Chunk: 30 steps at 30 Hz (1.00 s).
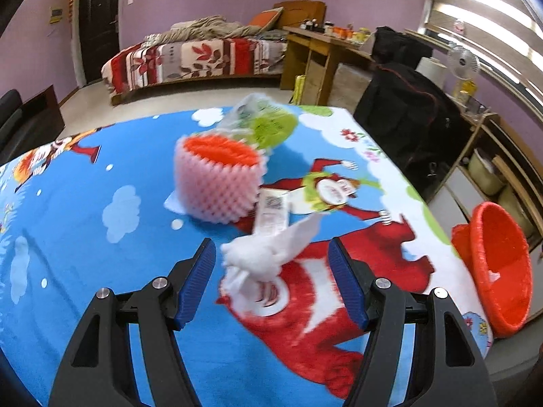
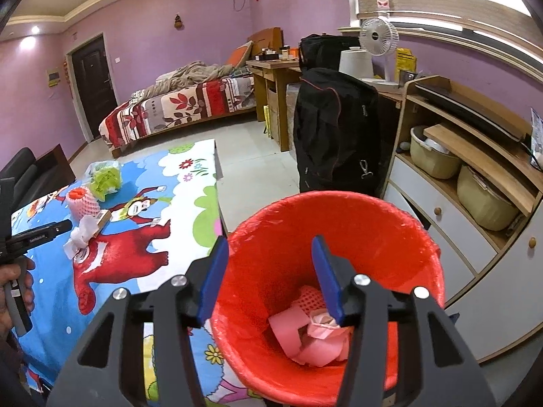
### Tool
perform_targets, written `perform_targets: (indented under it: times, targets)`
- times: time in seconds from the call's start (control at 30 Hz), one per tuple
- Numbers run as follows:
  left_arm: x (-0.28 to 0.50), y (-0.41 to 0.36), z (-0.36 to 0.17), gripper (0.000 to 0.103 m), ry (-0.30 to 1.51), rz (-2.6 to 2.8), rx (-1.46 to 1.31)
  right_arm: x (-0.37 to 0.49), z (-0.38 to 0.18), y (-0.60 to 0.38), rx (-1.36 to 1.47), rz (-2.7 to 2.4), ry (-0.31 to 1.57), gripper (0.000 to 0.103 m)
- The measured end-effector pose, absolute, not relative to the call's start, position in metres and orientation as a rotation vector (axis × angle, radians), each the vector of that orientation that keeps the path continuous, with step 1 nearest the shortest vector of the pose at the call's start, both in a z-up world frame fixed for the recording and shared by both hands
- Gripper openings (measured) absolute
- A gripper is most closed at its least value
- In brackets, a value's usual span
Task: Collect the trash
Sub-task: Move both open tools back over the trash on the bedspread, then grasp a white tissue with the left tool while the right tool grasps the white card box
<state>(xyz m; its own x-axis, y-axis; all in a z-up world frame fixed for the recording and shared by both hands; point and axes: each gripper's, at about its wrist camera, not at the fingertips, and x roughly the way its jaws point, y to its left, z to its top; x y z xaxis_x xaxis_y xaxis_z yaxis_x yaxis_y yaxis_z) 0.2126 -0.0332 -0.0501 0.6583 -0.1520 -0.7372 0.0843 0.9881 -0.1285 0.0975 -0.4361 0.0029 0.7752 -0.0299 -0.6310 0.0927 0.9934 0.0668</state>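
We held the left gripper (image 1: 271,264) low over the table, its blue pads spread apart on either side of a crumpled white tissue (image 1: 261,257) at the centre of the left wrist view. The pads did not press on it; gaps showed on both sides, so the jaws were released, and nothing was gripped. We judged this spread was kept so that the tissue could be straddled before closing. The picture was blurred there, so whether the fingertips touched the cartoon tablecloth (image 1: 85,254) we could not tell.

Just above the tissue lay a flat printed wrapper (image 1: 273,212), and above that, towards the upper middle, stood a pink foam fruit net (image 1: 217,183) with a green plastic bag (image 1: 264,122) behind it. These were, in our judgement, the trash left to collect.

Our right gripper (image 2: 268,271) hung over the red bin (image 2: 424,237), which filled the lower centre of the right wrist view beside the table edge. Its jaws stood apart and empty. Pink foam scraps (image 2: 312,335) lay at the bottom of the bin, seen between the pads, so we took it that this hand was placed there for dropping. At the far left of that view the left gripper (image 2: 66,225) pointed at the tissue.
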Motion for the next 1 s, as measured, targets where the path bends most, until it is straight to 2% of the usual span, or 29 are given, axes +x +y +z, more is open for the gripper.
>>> perform_targets:
  times: [0.23, 0.43, 0.5, 0.6, 0.67, 1.0]
  targets:
    - [0.224, -0.023, -0.072, 0.063, 0.898, -0.095, -0.092, 0.108, 0.003, -0.418, 0.078, -0.037, 0.686, 0.050]
    - [0.236, -0.020, -0.086, 0.055, 0.934, -0.109, -0.094, 0.120, 0.000, -0.399, 0.069, -0.003, 0.693, 0.050]
    - [0.238, -0.021, -0.089, 0.051, 0.942, -0.121, -0.095, 0.125, -0.001, -0.388, 0.059, 0.016, 0.695, 0.050]
    - [0.238, -0.023, -0.089, 0.037, 0.938, -0.140, -0.091, 0.134, -0.003, -0.372, 0.049, 0.042, 0.698, 0.050]
    - [0.236, -0.025, -0.087, 0.034, 0.930, -0.145, -0.079, 0.140, -0.004, -0.363, 0.046, 0.058, 0.702, 0.050]
    - [0.218, 0.000, -0.069, 0.032, 0.881, -0.116, -0.111, 0.177, -0.014, -0.301, 0.048, 0.149, 0.723, 0.050]
